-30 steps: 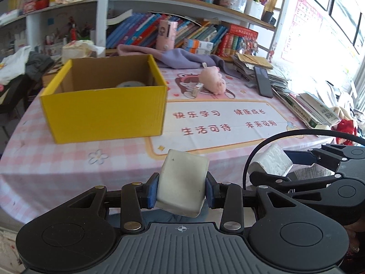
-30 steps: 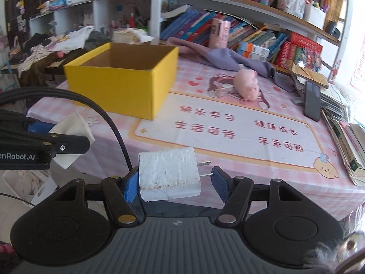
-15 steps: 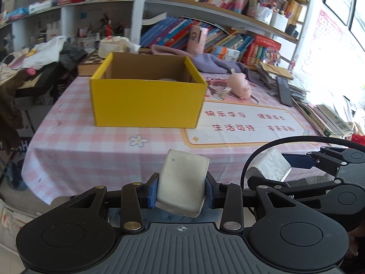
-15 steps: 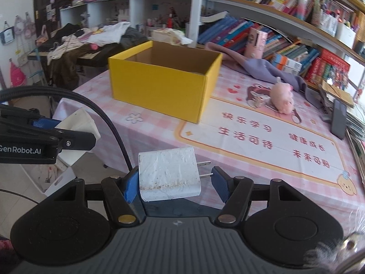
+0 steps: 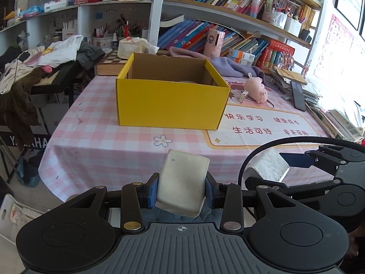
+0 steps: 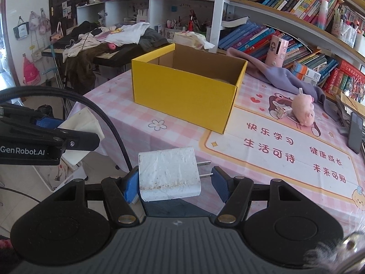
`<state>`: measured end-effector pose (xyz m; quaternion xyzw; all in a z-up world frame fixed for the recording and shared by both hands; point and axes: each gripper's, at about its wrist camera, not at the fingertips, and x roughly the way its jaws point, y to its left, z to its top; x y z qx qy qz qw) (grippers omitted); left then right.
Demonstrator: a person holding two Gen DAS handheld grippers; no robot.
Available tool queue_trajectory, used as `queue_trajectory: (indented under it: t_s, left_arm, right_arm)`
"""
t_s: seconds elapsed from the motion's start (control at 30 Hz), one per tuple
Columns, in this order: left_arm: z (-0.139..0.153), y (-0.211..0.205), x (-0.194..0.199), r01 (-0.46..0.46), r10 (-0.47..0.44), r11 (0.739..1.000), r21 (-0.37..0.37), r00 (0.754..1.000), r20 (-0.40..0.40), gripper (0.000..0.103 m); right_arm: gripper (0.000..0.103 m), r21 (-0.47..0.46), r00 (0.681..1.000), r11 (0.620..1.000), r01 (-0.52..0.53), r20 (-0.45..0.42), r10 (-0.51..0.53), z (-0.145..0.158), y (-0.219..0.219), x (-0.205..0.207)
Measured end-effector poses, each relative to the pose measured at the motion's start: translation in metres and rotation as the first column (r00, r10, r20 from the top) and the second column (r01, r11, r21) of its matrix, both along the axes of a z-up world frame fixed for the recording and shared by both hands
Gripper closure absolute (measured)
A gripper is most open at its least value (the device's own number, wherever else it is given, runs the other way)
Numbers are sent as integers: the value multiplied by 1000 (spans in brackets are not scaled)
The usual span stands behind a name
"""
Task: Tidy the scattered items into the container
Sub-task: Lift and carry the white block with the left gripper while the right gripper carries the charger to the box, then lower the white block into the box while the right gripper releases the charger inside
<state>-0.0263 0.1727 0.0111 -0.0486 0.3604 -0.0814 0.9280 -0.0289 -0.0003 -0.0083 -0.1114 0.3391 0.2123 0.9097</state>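
Both claws are loaded: the left gripper (image 5: pixel 182 190) clamps an off-white rounded block (image 5: pixel 182 185), perhaps soap, between its blue pads, while the right gripper (image 6: pixel 174 180) grips a white plug adapter (image 6: pixel 168 174) endwise, one pad on its body and the other against its prongs. Each hangs off the near edge of the pink checked table (image 5: pixel 109 141). Farther back on the table stands the open yellow box (image 5: pixel 170 101), with a pink plush toy (image 6: pixel 302 111) lying to its right.
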Motion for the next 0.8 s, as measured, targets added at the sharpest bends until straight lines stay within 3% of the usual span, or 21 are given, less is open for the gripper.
queue_trajectory:
  t_s: [0.4, 0.8]
  left_arm:
    - [14, 10, 33, -11, 12, 1000, -7, 999, 51, 65]
    - [44, 4, 125, -7, 0, 999, 50, 990, 140, 65]
  right_arm:
    - [40, -33, 996, 999, 26, 82, -23, 15, 5, 35]
    - [40, -20, 983, 999, -47, 175, 50, 36, 10, 129]
